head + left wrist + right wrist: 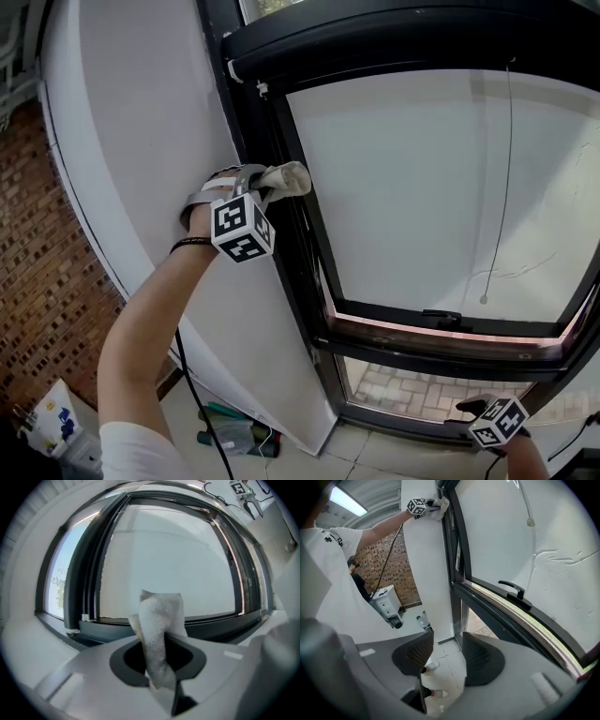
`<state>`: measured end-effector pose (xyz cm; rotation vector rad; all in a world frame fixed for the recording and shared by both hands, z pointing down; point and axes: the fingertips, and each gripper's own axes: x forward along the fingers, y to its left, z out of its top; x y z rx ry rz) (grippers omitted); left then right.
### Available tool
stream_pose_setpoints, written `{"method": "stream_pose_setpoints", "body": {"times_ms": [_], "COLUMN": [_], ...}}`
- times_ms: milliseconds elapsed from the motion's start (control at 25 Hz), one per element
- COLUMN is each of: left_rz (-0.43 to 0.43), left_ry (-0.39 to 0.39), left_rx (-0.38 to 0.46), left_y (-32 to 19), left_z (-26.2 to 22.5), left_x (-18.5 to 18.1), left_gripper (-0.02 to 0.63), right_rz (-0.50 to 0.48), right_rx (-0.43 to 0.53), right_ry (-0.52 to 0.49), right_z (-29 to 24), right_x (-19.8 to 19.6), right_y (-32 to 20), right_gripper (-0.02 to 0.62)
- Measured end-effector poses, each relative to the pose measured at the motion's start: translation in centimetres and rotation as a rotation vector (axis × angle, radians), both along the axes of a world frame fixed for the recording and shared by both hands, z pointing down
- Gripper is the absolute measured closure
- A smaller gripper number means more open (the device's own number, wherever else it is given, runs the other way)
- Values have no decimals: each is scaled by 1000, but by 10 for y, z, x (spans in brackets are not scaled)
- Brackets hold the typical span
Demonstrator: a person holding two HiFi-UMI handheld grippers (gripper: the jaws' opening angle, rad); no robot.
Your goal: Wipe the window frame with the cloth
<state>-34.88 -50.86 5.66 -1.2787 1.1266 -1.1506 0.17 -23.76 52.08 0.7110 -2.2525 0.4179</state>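
Note:
A rolled white cloth (pixel 292 178) is clamped in my left gripper (pixel 272 186), which is raised and shut on it. The cloth's end presses against the left upright of the black window frame (pixel 286 122). In the left gripper view the cloth (pixel 160 620) sticks up from between the jaws of the left gripper (pixel 158 657), with the frame (pixel 89 578) just beyond it. My right gripper (pixel 473 409) hangs low at the bottom right, below the lower sash. In its own view the right gripper (pixel 447 656) stands open, with only floor showing between its pads.
A black window handle (pixel 513 590) sits on the lower rail. A thin blind cord (pixel 507 169) hangs over the pane. White wall panel (pixel 141 141) lies left of the frame. Bottles and tools (pixel 234 436) lie on the floor below. A person (pixel 357 578) and a white machine (pixel 384 603) stand behind.

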Motion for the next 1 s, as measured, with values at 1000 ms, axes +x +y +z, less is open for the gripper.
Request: {"method": "stream_pose_setpoints", "body": {"times_ms": [1000], "left_rz": [-59], "left_ry": [-13], "left_rx": [321], "left_y": [37], "left_z": [-184], "left_x": [3], "left_gripper": [509], "right_rz": [66], "right_rx": [-9], "right_ry": [-24], "right_z": [7], "right_x": [44], "right_y": [10], "right_gripper": [400]}}
